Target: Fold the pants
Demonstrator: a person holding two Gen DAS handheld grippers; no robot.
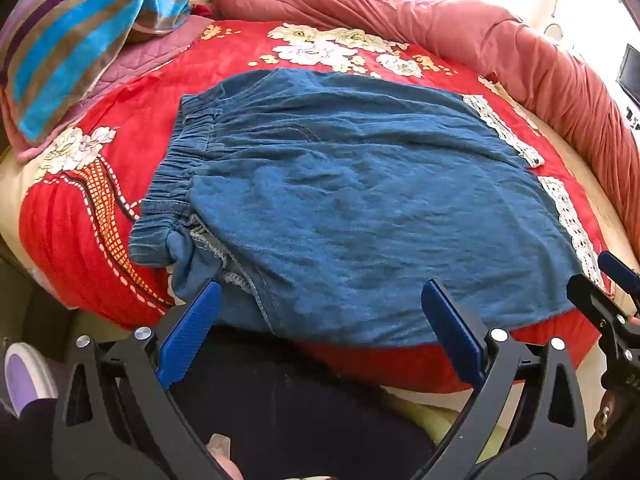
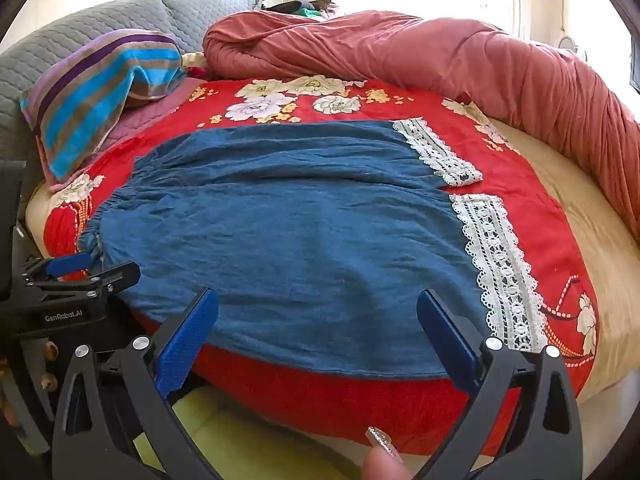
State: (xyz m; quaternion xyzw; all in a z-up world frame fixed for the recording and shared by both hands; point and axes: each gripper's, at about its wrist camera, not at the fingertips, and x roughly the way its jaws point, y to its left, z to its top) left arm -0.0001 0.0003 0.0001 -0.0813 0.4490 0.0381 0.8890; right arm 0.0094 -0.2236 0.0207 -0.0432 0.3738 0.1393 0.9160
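— Left gripper (image 1: 320,308): how do its jaws stand?
— Spread wide, holding nothing, poised at the near edge of the blue pants (image 1: 360,200), over the end with the waistband (image 1: 176,184).
— And the pants themselves?
— Laid flat across the red floral blanket (image 1: 72,240) on the bed, elastic waistband to the left, legs running right and ending in white lace cuffs (image 2: 496,264). The near corner of the waistband is bunched, showing a bit of inside seam.
— What lies farther left?
— A striped towel (image 1: 80,40) draped at the head of the bed, with a grey quilted pillow (image 2: 80,48) behind it in the right wrist view.
— And the right gripper (image 2: 318,312)?
— Also gaping wide and empty, at the near hem closer to the lace end. Whether either touches the cloth, I cannot tell.
— Behind and to the right?
— A rolled pink quilt (image 2: 440,52) curving along the far and right sides.
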